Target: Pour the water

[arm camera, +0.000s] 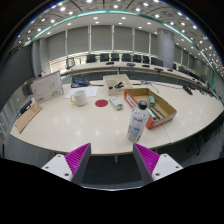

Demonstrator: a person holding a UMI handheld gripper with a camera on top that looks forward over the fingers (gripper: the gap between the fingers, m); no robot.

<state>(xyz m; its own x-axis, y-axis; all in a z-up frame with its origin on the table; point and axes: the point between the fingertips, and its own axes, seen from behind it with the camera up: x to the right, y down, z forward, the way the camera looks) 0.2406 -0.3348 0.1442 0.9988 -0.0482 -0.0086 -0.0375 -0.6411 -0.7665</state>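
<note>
A clear plastic water bottle (137, 124) with a label stands upright on the pale table (70, 125), next to an open cardboard box (152, 104). A white mug (79, 97) sits farther back to the left, with a red coaster-like disc (101, 102) beside it. My gripper (112, 160) is open, its magenta pads (77, 157) wide apart with nothing between them. The bottle stands beyond the fingers, just ahead of the right one. The fingers hang off the table's near edge.
A whiteboard-like panel (46, 85) leans at the back left. A flat board (27, 118) lies at the left edge. Small items (116, 102) lie near the box. Dark chairs and desks (110, 60) line the far side of the room.
</note>
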